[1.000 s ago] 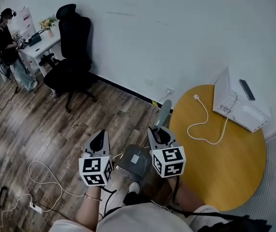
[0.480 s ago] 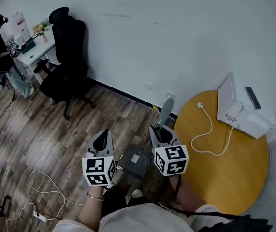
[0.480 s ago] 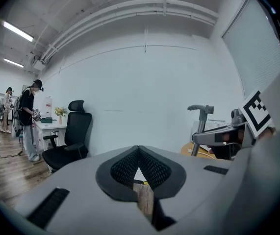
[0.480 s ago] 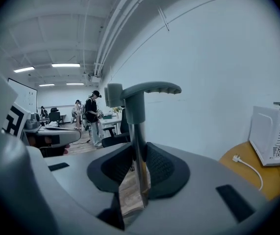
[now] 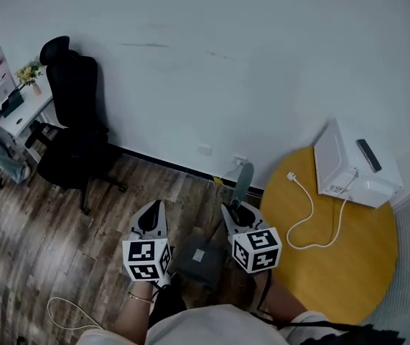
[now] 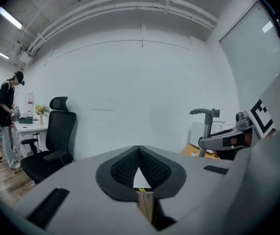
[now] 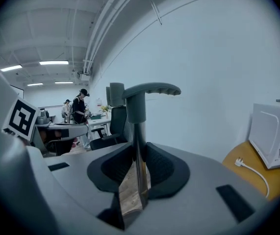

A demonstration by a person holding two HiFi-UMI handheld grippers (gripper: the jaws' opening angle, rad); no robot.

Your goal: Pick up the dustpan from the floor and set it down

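Head view: the dustpan (image 5: 199,256) hangs from my right gripper (image 5: 231,208), with its pan low between that and my left gripper (image 5: 153,208). I judge the pan's weight could twist the thin handle (image 5: 243,182) loose.

Left gripper view: the jaws are together and empty.

Right gripper view: the pads are clamped on the upright handle, with its crook above them.

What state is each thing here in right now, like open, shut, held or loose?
Dustpan: held by its pole, handle upward.
Right hand-held gripper: shut on that pole.
Left hand-held gripper: shut, empty.
Plug: unplugged, lying on the yellow table.
Office chair: unoccupied.
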